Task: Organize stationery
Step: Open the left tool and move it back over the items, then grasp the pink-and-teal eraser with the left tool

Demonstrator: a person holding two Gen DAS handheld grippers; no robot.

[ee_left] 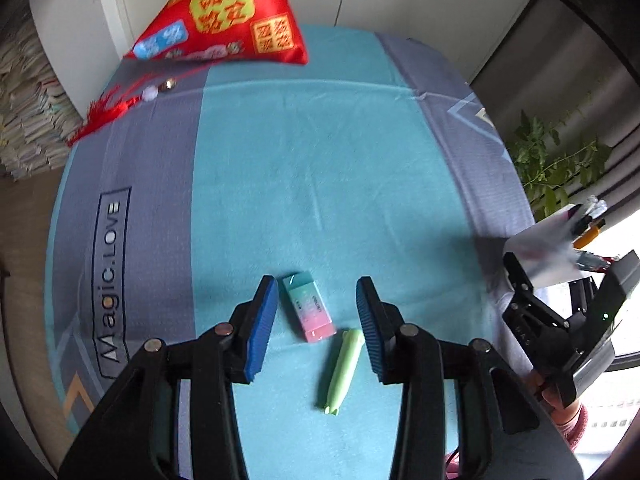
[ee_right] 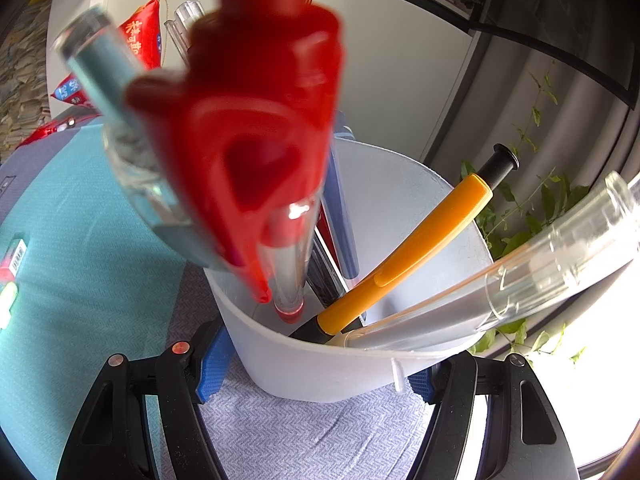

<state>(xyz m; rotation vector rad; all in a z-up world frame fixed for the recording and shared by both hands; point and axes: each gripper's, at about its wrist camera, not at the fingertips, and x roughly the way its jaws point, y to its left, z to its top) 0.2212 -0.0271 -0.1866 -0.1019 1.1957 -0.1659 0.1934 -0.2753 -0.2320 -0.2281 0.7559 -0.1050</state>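
Note:
A pastel green-and-pink eraser [ee_left: 308, 307] lies on the teal cloth between my left gripper's blue fingers. A light green pen-like item [ee_left: 343, 372] lies just right of it, by the right finger. My left gripper [ee_left: 316, 328] is open and hovers above them. My right gripper [ee_right: 320, 364] is shut on a white translucent pen cup [ee_right: 320, 368], a finger on each side of its wall. The cup holds a red-capped pen [ee_right: 256, 152], an orange pen [ee_right: 412, 252], clear pens [ee_right: 540, 276] and dark ones. The cup also shows at the right of the left wrist view [ee_left: 540, 252].
A red embroidered pouch [ee_left: 224, 16] with a red tassel [ee_left: 108, 112] lies at the far end of the blue-grey tablecloth [ee_left: 320, 152]. A green plant [ee_left: 552, 160] stands past the right edge. The eraser shows at the left edge of the right wrist view [ee_right: 12, 258].

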